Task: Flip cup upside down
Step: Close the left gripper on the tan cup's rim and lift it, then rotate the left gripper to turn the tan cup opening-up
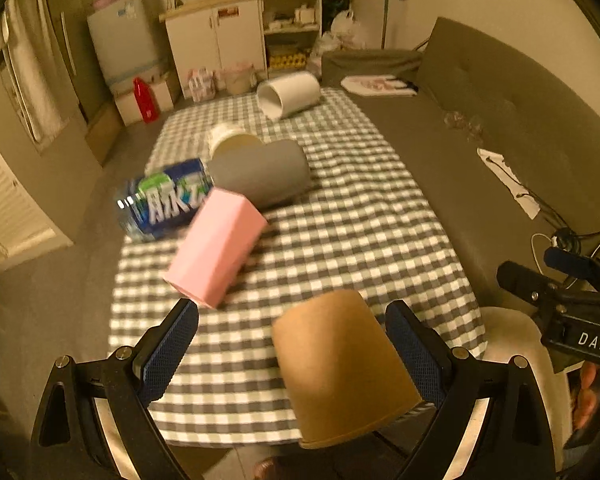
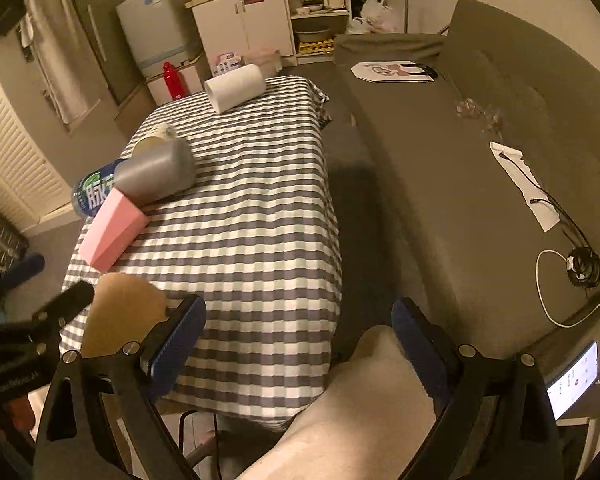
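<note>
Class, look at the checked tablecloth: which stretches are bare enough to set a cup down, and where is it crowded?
Bare: the cloth's sofa-side half, between the white cup and the brown paper cup. Crowded: the left edge, where pink cup, grey cup and blue bottle bunch together.

Matt brown paper cup (image 1: 342, 364), woven checked cloth (image 1: 340, 216), textured rubbery fingers (image 1: 168, 350).

Only readable bit is "DAS" in white letters on the right tongs (image 1: 572, 276); the blue can (image 1: 166, 196) has big white characters, too blurry.
</note>
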Demonstrator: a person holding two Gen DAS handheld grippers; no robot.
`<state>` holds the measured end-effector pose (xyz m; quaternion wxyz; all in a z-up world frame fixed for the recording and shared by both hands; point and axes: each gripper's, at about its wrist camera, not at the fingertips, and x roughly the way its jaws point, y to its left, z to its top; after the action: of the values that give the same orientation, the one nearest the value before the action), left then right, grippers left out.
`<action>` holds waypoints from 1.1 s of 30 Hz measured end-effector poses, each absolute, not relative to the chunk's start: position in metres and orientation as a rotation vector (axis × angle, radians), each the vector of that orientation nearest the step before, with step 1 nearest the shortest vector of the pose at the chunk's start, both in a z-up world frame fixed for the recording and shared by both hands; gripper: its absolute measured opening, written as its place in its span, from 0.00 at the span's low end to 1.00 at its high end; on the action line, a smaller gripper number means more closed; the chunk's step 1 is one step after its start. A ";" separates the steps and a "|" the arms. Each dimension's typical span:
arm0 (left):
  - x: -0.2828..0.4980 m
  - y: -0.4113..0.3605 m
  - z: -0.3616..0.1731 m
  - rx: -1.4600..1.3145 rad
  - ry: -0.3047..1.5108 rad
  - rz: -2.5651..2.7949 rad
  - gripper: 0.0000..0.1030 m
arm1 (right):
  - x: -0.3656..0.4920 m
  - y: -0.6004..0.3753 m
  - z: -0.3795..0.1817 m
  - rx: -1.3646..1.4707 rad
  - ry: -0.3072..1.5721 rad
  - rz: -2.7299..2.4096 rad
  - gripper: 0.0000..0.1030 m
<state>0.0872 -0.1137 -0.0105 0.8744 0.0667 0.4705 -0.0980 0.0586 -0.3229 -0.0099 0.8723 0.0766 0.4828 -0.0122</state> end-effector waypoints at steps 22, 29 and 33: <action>0.133 -0.130 -0.074 -0.018 1.446 -0.264 0.93 | 0.071 -0.333 -0.055 0.238 1.086 -0.007 0.92; 0.133 -0.134 -0.068 -0.004 1.411 -0.313 0.80 | 0.076 -0.332 -0.055 0.231 1.088 -0.006 0.92; 0.138 -0.130 -0.046 0.017 1.274 -0.283 0.80 | 0.077 -0.329 -0.052 0.222 1.077 -0.009 0.92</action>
<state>0.1381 -0.1297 -0.0457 0.7946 0.0081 0.5927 -0.1315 0.0772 -0.3290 -0.0524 0.8526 0.1056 0.5117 -0.0044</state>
